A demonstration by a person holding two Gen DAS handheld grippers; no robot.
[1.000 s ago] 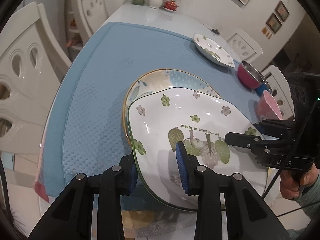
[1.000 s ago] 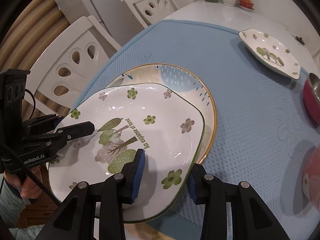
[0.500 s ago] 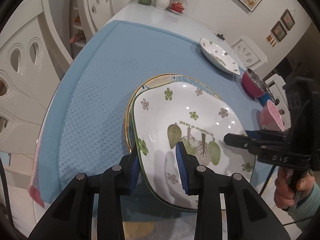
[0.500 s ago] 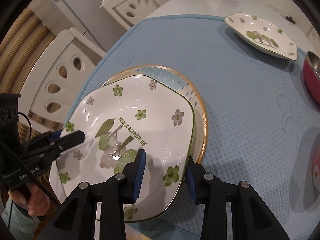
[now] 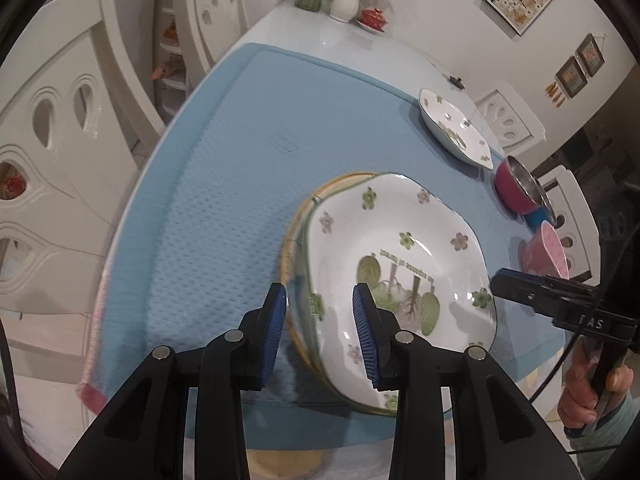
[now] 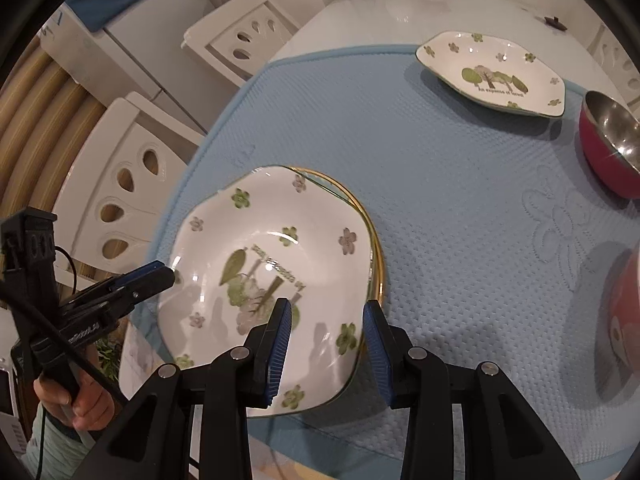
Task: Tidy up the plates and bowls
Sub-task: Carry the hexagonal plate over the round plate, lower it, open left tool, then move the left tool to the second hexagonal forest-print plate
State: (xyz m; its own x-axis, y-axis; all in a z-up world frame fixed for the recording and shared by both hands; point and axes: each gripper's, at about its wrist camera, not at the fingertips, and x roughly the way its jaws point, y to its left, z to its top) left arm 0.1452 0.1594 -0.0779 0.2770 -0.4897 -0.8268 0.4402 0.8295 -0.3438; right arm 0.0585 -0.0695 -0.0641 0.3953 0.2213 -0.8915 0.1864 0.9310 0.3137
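Observation:
A white floral plate [image 5: 404, 264] [image 6: 276, 256] lies on top of a round gold-rimmed plate [image 5: 289, 248] [image 6: 374, 256] on the blue mat. My left gripper [image 5: 320, 334] is open, its blue pads straddling the plates' near-left edge without clamping. My right gripper [image 6: 325, 340] is open, its pads either side of the plate's near-right rim. Each gripper shows in the other's view: the right one [image 5: 520, 284], the left one [image 6: 156, 276]. A second white floral plate [image 5: 454, 128] [image 6: 494, 74] lies at the far right.
A red steel-lined bowl [image 5: 516, 192] [image 6: 612, 148] and a pink bowl [image 5: 546, 250] [image 6: 624, 320] stand at the mat's right, with a blue object [image 5: 538, 216] between them. White chairs [image 5: 60, 128] surround the table. Vases [image 5: 344, 0] stand at the far end.
Both grippers opened and let go of the floral plate, which now rests on the gold-rimmed plate. Both grippers drew back slightly towards the table's near edge.

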